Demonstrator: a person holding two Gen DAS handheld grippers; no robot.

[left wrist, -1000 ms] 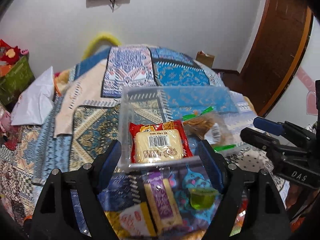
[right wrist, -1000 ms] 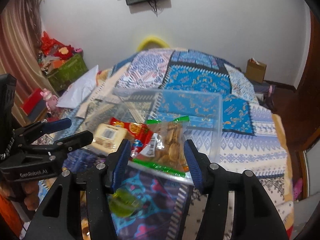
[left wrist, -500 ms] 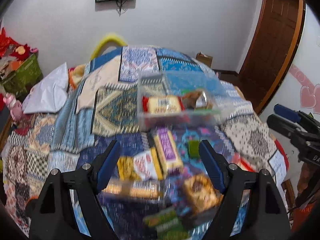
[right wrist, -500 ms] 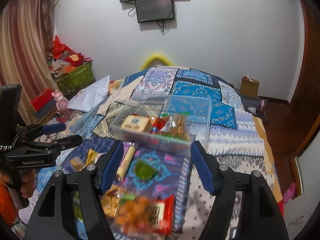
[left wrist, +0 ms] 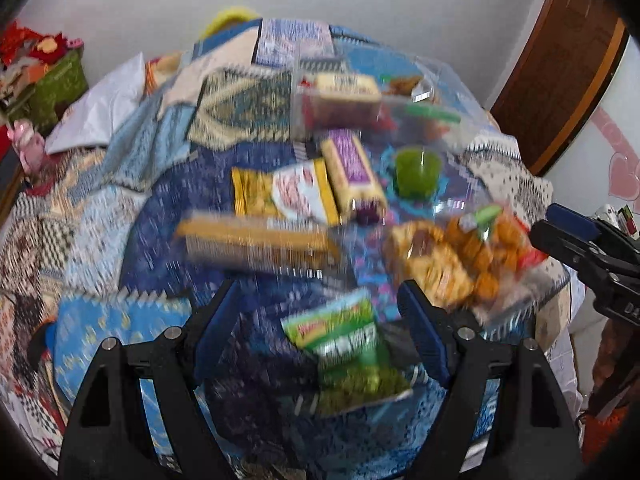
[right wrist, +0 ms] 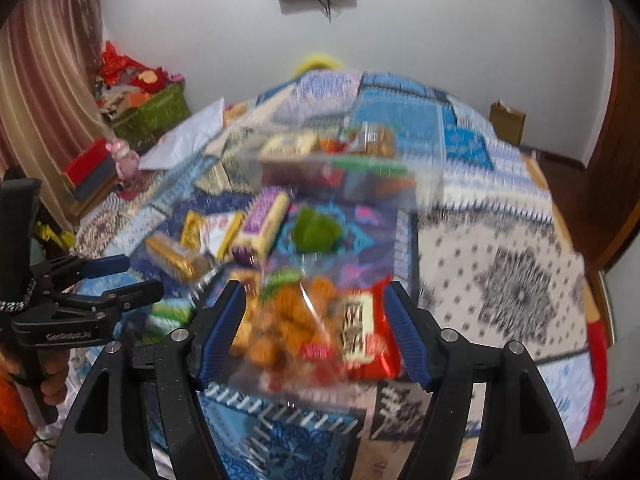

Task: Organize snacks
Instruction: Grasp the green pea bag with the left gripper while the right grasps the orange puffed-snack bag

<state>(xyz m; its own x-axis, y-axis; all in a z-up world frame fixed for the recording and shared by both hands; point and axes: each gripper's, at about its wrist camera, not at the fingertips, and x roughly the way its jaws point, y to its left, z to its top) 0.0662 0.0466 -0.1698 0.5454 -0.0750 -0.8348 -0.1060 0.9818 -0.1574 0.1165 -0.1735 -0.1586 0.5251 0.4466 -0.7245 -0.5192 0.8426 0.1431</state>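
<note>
Snacks lie loose on the patterned bedspread [right wrist: 512,280], all in front of the clear container [left wrist: 360,100], which holds a few packets. Green jelly cup [left wrist: 418,170] sits just before the container. Left gripper [left wrist: 320,334] hangs with jaws wide above a green packet [left wrist: 348,340]. Right gripper [right wrist: 316,330] hangs with jaws wide above a bag of orange crackers [right wrist: 288,320].

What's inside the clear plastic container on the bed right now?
The clear plastic container holds a pale biscuit pack in a red wrapper and a clear bag of brown snacks with green strips. Blur and those packs hide anything underneath.
</note>
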